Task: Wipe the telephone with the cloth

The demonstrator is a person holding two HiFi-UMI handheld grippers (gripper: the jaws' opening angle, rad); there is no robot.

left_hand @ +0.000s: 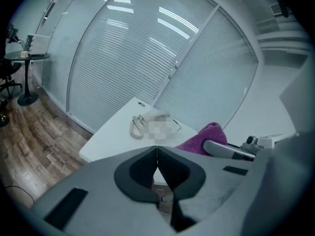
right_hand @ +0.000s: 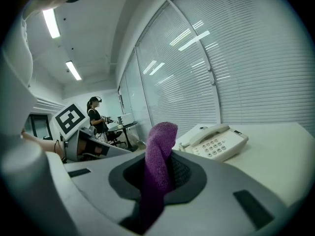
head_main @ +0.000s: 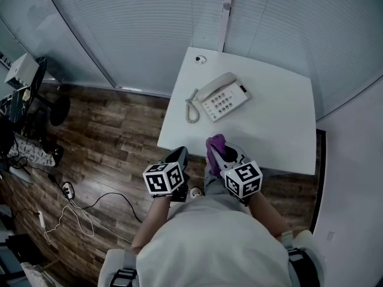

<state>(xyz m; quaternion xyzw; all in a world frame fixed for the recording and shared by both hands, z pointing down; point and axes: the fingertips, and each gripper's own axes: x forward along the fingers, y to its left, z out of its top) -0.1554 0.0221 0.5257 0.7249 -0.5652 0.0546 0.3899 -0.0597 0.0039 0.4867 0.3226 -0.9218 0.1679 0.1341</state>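
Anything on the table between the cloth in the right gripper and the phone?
Nothing. Only bare white table lies between the cloth and the telephone, clearest in the head view.

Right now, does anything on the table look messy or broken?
Not really. The telephone sits a bit slantwise to the table edges, handset on its cradle, curly cord beside it. Nothing spilled or broken. The purple cloth is clamped in the right gripper.

a white table [head_main: 281,118] stands by slatted blinds [head_main: 137,28]; loose cables [head_main: 90,211] lie on the wooden floor [head_main: 114,136].
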